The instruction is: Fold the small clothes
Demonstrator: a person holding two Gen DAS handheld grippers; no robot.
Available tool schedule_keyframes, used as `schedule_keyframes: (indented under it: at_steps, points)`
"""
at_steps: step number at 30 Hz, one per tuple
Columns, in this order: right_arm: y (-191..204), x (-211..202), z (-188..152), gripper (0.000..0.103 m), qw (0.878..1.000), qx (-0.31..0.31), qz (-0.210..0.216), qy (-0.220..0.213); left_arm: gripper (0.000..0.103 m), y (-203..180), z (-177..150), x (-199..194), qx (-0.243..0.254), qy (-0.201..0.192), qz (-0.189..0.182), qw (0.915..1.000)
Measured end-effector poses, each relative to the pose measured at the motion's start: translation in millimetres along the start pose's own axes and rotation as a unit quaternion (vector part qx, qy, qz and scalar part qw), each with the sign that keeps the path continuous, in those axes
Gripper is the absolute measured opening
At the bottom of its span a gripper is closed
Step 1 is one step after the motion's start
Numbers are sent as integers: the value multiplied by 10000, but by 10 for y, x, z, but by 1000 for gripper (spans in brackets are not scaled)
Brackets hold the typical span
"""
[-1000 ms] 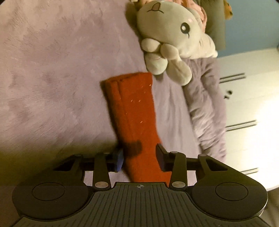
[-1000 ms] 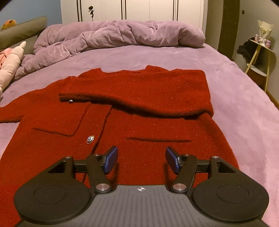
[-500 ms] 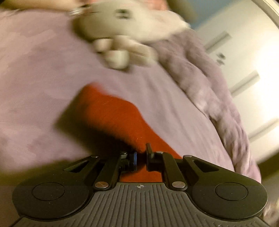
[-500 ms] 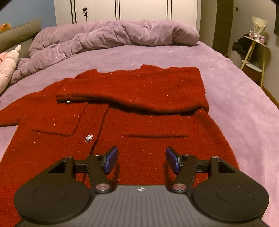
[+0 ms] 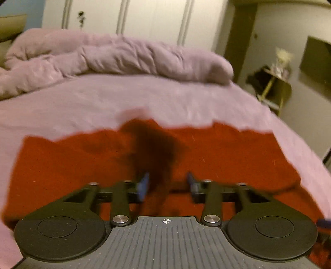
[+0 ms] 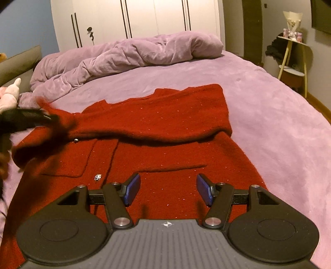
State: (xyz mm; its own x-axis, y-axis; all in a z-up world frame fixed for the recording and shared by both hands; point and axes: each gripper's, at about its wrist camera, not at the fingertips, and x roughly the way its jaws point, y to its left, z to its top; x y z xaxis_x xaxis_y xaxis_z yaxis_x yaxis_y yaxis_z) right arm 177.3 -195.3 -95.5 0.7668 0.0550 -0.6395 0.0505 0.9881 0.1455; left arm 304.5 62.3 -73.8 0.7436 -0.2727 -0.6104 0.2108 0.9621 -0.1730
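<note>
A red knit cardigan (image 6: 165, 128) lies spread on the purple bed, its right sleeve folded across the chest. My right gripper (image 6: 168, 191) is open and empty, hovering above the cardigan's lower front. My left gripper (image 5: 168, 185) hangs above the red fabric (image 5: 227, 157) in a blurred view; its jaws stand apart and a dark strip of the left sleeve (image 5: 155, 153) runs between them. In the right wrist view the left gripper (image 6: 26, 120) shows at the far left, carrying the left sleeve (image 6: 62, 122) over the cardigan.
A rumpled purple duvet (image 6: 128, 55) lies at the back of the bed, with white wardrobe doors (image 6: 144, 18) behind. A plush toy (image 6: 8, 95) sits at the left edge. A small side table (image 6: 293, 62) stands to the right of the bed.
My left gripper closed on the left sleeve near the plush toy, swung right over the cardigan with it, and its jaws now stand apart. The right gripper drew back slightly.
</note>
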Motion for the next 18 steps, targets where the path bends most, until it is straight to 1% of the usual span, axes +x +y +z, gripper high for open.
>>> schedule_keyframes:
  at_steps: [1,2,4,7,9,12,15,17,18]
  points:
    - [-8,15,15,61,10000,6,45,24,51,-18,-67,21,-43,88,25,9999]
    - [-11,33,39,61,9999,15,115,32,51,5,-133,-4,-135,72,19,9999]
    - [8,97,110,61,9993,28,371,40,60,116,-231,-115,-323,-13,110,9994]
    - [136,286,268,61,9966,85,809,102,63,350,-365,-316,-694,-151,494,9963]
    - [287,470,377,61,9924,206,1210,135,63,546,-407,-374,-998,-132,754,9921]
    - [512,775,510,59,9846,439,1665,317,62,738,-422,-406,-1326,-71,787,9880]
    - [718,1119,622,57,9751,811,1966,623,63,784,-467,-457,-1327,-75,910,9869]
    - [799,1295,665,55,9696,1053,2070,774,63,804,-467,-409,-1351,-23,882,9869]
    - [836,1374,678,48,9670,1165,2095,858,63,826,-486,-405,-1385,14,865,9866]
